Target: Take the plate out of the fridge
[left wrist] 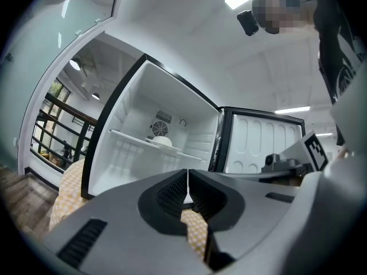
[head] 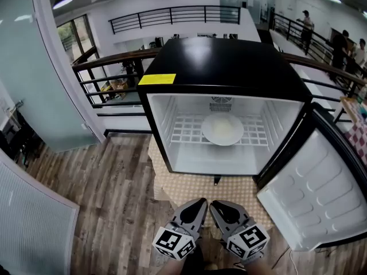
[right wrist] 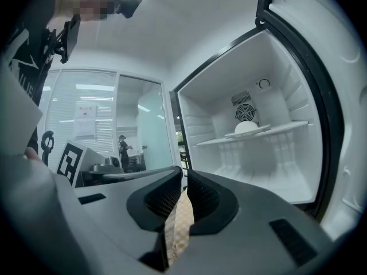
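The plate (head: 222,129) was white, round and lay flat on the shelf (head: 183,132). The fridge (head: 223,62) was black, door (head: 315,191) open.

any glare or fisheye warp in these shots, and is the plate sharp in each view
Head view: a bright glare patch sits on top of the black fridge, the railing bows from wide-angle warp, and the plate is sharp. Left gripper view: dark rounded corners, fridge walls curve, plate small but clear. Right gripper view: same dark corners and curving, plate small.
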